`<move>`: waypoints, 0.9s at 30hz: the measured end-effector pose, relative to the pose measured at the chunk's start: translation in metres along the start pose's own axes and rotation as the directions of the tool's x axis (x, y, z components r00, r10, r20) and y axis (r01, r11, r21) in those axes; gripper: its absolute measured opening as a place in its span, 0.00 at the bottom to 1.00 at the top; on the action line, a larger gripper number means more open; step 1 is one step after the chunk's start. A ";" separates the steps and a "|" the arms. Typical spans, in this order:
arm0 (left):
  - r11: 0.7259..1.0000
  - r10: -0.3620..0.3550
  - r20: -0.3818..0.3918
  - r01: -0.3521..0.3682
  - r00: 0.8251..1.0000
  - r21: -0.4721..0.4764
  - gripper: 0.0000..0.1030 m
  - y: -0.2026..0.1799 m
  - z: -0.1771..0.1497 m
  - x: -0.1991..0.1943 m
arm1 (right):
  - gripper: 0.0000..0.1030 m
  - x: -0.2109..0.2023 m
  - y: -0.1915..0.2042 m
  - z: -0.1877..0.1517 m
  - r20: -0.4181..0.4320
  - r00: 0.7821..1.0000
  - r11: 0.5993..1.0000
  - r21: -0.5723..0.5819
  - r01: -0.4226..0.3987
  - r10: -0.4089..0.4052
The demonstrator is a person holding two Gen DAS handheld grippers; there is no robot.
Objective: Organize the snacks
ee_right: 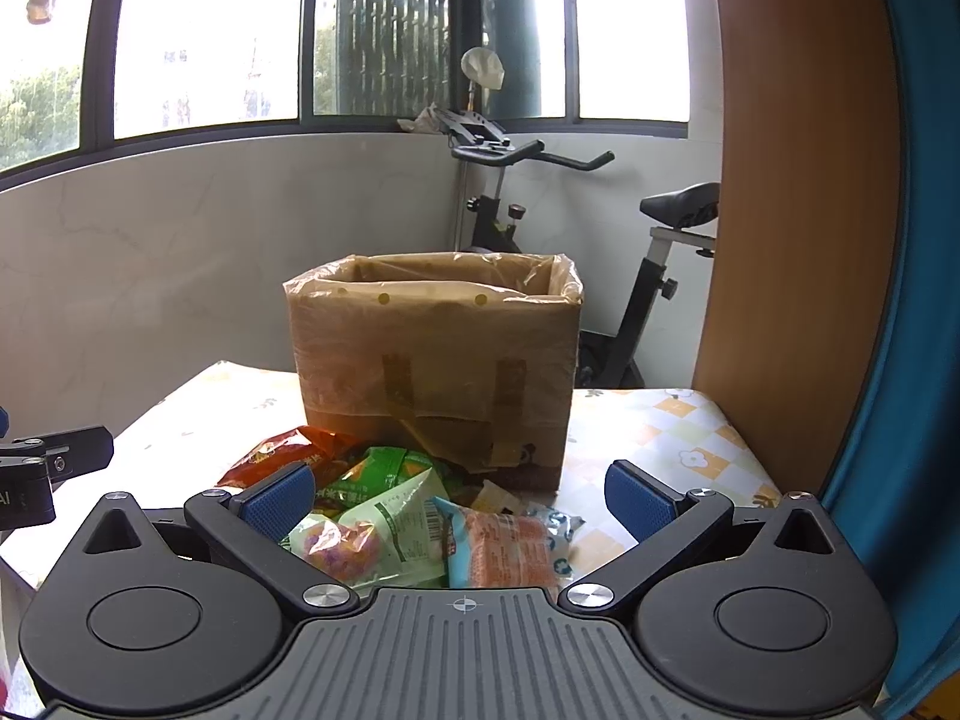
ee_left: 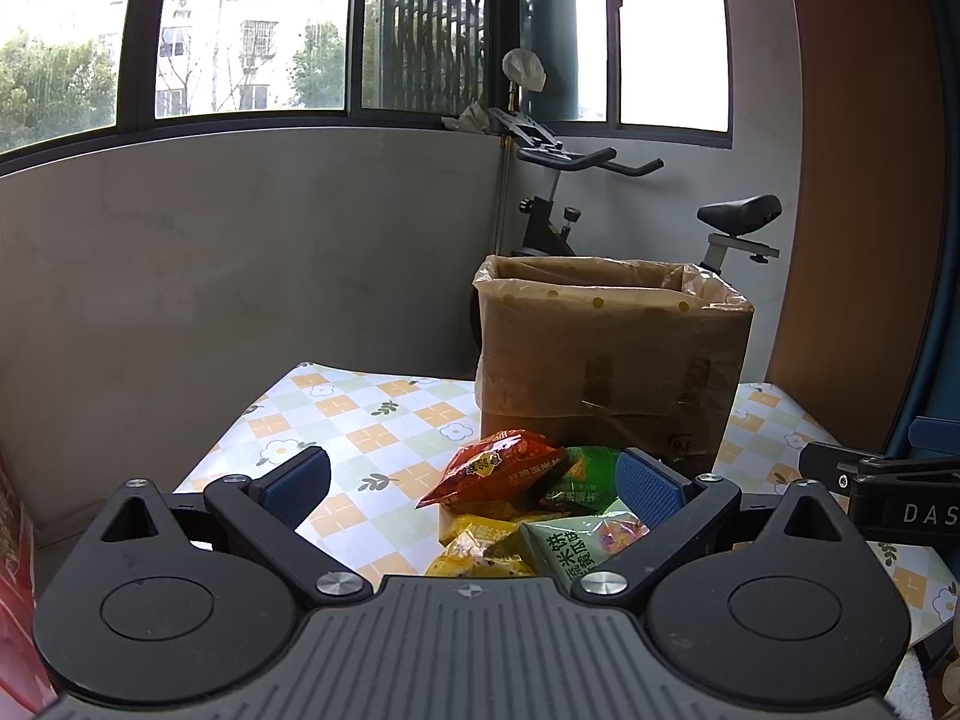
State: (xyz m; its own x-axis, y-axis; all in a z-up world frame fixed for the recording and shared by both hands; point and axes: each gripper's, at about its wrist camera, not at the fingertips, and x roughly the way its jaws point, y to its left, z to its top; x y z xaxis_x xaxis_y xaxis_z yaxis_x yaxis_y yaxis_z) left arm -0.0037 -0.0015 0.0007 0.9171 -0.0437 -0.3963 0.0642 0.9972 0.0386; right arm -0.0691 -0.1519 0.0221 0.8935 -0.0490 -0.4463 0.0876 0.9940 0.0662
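A pile of snack packets lies on the patterned table in front of a cardboard box [ee_left: 612, 354] [ee_right: 435, 348] lined with a clear bag. In the left wrist view I see a red packet [ee_left: 495, 465], a dark green one [ee_left: 579, 477], a yellow one [ee_left: 477, 552] and a pale green one [ee_left: 576, 543]. My left gripper [ee_left: 474, 483] hovers open just before the pile. In the right wrist view a pale green packet [ee_right: 384, 525] and a blue-and-orange packet [ee_right: 504, 549] lie nearest. My right gripper [ee_right: 459, 498] is open above them, holding nothing.
The table [ee_left: 360, 420] has a floral checked cloth and ends at a grey wall. An exercise bike [ee_left: 600, 204] stands behind the box. A wooden panel [ee_right: 792, 210] and blue curtain [ee_right: 912, 300] border the right side. A red bag [ee_left: 15, 588] sits at far left.
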 end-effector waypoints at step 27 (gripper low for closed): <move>1.000 -0.014 -0.005 0.014 1.000 -0.003 0.99 0.002 -0.001 0.001 | 1.00 0.001 0.001 0.000 -0.005 1.000 1.000 -0.003 0.002 -0.002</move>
State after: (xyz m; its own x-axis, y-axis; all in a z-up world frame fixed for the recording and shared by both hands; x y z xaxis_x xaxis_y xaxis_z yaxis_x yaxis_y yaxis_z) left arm -0.0032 0.0004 -0.0010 0.9143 -0.0570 -0.4010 0.0755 0.9967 0.0304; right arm -0.0683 -0.1513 0.0214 0.8911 -0.0505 -0.4509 0.0882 0.9941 0.0629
